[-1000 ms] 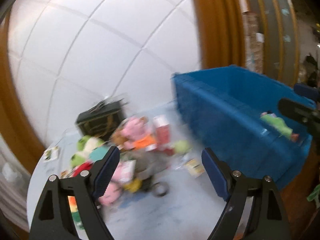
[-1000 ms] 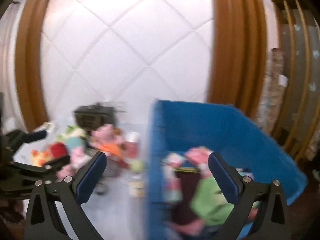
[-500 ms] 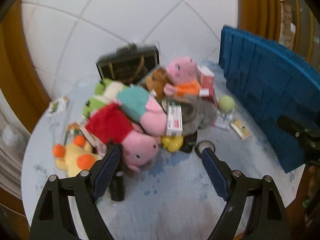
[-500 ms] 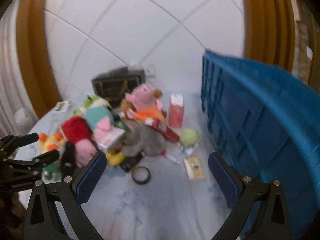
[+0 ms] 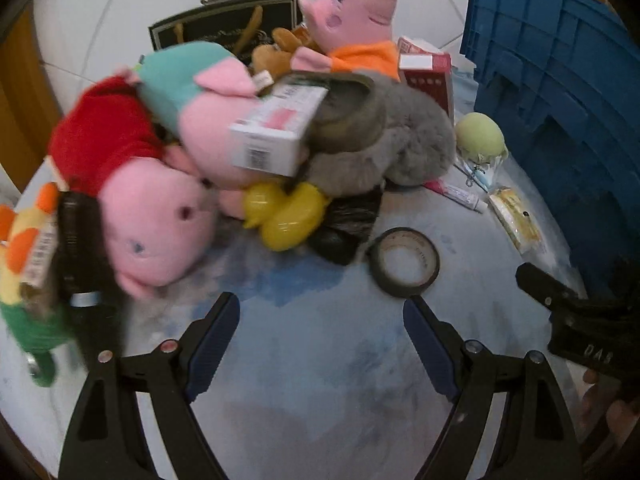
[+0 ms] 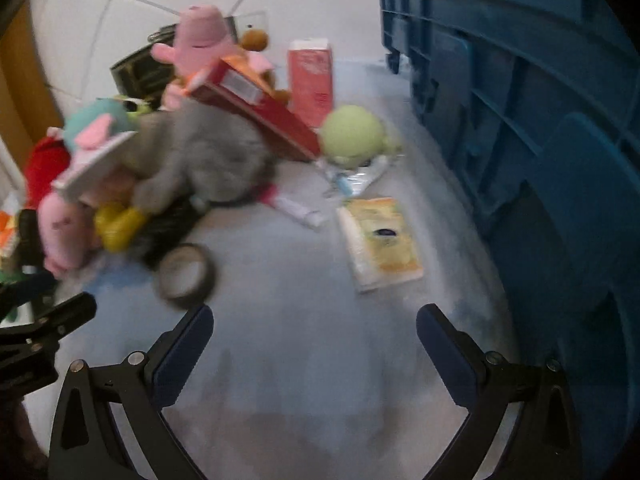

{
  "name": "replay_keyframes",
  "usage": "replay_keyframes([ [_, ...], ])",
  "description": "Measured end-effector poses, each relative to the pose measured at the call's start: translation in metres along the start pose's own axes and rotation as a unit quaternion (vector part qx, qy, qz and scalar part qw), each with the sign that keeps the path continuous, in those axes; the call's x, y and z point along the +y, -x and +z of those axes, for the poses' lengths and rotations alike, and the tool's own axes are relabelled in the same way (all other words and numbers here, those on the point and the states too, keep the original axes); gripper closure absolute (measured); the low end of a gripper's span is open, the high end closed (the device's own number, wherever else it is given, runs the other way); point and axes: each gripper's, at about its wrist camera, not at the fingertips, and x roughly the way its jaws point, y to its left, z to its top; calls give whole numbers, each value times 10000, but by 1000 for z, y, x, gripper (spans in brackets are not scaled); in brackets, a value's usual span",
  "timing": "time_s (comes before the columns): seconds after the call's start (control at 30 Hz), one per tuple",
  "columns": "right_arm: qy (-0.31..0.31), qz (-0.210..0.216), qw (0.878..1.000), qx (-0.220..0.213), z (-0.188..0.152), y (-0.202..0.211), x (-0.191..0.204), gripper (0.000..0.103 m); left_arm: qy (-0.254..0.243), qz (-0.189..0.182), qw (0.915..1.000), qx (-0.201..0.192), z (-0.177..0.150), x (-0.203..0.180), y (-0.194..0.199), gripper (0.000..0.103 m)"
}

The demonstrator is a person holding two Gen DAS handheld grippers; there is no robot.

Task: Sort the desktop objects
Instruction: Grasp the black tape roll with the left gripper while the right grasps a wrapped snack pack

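Observation:
A heap of toys and boxes lies on the pale table (image 5: 320, 360): pink pig plushes (image 5: 156, 224), a grey plush (image 5: 392, 140), a yellow duck (image 5: 286, 212), a white box (image 5: 276, 128). A black tape roll (image 5: 404, 262) lies just ahead of my open, empty left gripper (image 5: 320, 320). My right gripper (image 6: 314, 330) is open and empty, low over the table near the tape roll (image 6: 186, 274) and a yellow packet (image 6: 380, 240). The blue crate (image 6: 520, 120) stands to the right.
A green ball (image 6: 352, 134), a red carton (image 6: 311, 80) and a small tube (image 6: 298, 208) lie by the crate. A black case (image 5: 224, 28) stands behind the heap. A black bottle (image 5: 80, 256) lies at the left. The right gripper shows at the left view's right edge (image 5: 576, 320).
Both grippers have swung down from the crate and closed in on the table and heap. Both stay open and empty.

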Motion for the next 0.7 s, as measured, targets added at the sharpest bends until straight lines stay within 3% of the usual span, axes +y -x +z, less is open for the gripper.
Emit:
replay_keyframes([
  [0.13, 182, -129, 9996, -157, -1, -14, -1, 0, -52, -221, 9997, 63, 3, -21, -17, 19],
  [0.37, -435, 24, 9990, -3, -1, -40, -32, 0, -448, -132, 9989, 14, 11, -48, -52, 19],
  [0.5, -448, -85, 9988, -165, 0, -49, -41, 0, -216, -8, 9997, -76, 9, -48, -67, 19],
  [0.57, -397, 21, 9991, -164, 3, -51, -40, 0, -39, -15, 10000, -3, 9, -45, -66, 29],
  [0.63, -165, -140, 9998, 0, 6, -55, -35, 0, -29, -48, 9999, 146, 10, -44, -64, 37],
  [0.67, -116, -151, 9998, 35, 8, -56, -34, 0, -27, -79, 9997, 215, 10, -44, -62, 46],
  [0.7, -81, -175, 9998, 71, 9, -57, -34, 1, -40, -141, 9996, 261, 10, -45, -60, 47],
])
